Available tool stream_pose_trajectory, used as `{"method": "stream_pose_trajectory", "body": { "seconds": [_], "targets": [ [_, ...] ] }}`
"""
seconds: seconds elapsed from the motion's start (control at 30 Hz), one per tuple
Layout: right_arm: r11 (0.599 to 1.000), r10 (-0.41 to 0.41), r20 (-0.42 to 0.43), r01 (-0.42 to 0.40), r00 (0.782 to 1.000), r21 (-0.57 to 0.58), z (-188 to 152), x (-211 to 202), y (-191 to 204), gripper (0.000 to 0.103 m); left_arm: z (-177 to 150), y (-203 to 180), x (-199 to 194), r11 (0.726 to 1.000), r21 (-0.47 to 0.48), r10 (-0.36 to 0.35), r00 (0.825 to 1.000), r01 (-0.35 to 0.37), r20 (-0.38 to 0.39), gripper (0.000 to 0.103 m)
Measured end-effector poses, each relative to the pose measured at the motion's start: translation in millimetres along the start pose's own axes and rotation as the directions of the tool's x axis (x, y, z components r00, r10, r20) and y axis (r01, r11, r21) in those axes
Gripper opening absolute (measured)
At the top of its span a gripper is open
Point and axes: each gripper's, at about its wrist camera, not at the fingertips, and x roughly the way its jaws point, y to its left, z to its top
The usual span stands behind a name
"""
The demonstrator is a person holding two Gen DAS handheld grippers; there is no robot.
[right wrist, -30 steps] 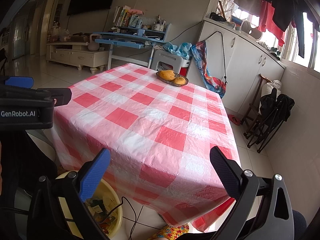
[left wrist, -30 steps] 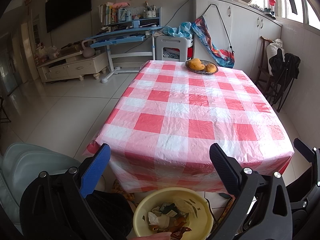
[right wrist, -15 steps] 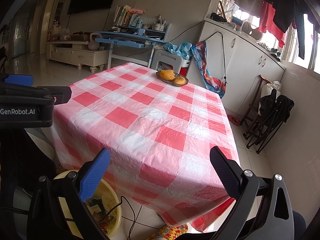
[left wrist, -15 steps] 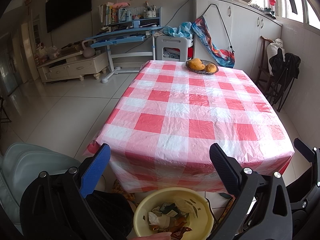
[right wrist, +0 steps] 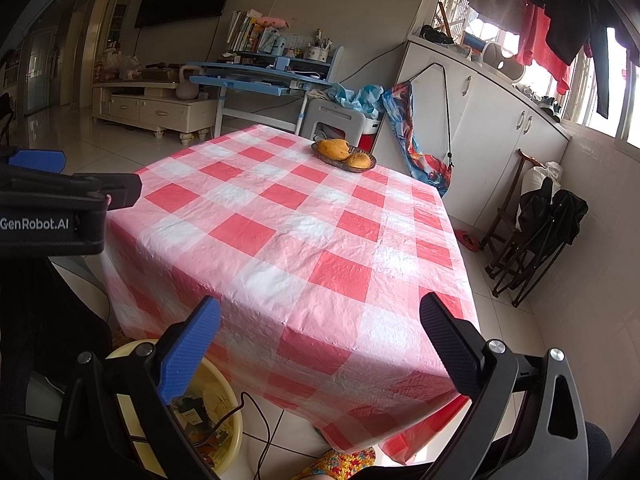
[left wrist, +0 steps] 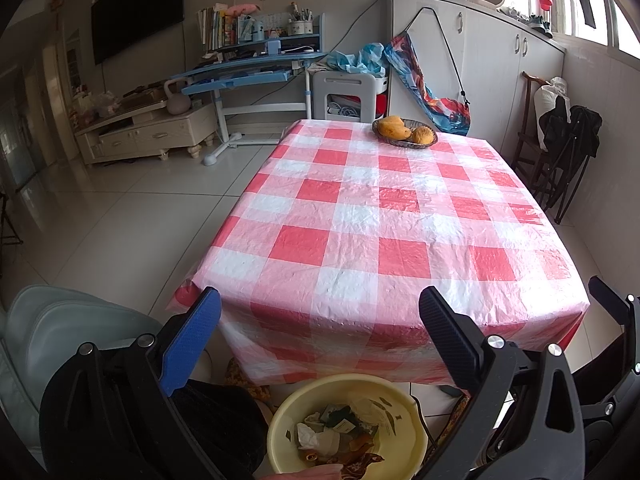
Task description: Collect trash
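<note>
A yellow basin (left wrist: 396, 396) stands on the floor under the table's near edge, with crumpled paper and wrapper scraps (left wrist: 332, 432) in it. It also shows in the right wrist view (right wrist: 228, 392), low at the left. My left gripper (left wrist: 320, 308) is open and empty, held above the basin in front of the table. My right gripper (right wrist: 320, 312) is open and empty over the table's near corner. The left gripper's body (right wrist: 52, 208) shows at the left of the right wrist view.
A table with a red and white checked cloth (left wrist: 380, 216) fills the middle. A dish of yellow fruit (left wrist: 404, 132) sits at its far edge. A grey chair (left wrist: 60, 328) stands at the near left. Folded dark chairs (left wrist: 560, 152) lean at the right wall.
</note>
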Motion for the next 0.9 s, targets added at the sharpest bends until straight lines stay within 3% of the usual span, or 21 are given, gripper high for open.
{"method": "stream_pose_trajectory", "body": {
  "seconds": [0.77, 0.9],
  "targets": [
    [1.0, 0.001, -0.001, -0.001, 1.0, -0.003, -2.1, 0.4, 2.9, 0.095, -4.5, 0.8, 3.0, 1.0, -0.009, -0.002, 1.0, 0.001, -0.005, 0.096],
    [1.0, 0.0, -0.001, 0.0, 1.0, -0.003, -1.6, -0.2, 4.3, 0.095, -3.6, 0.6, 5.3, 1.0, 0.001, 0.004, 0.999, -0.004, -0.036, 0.096]
  ]
}}
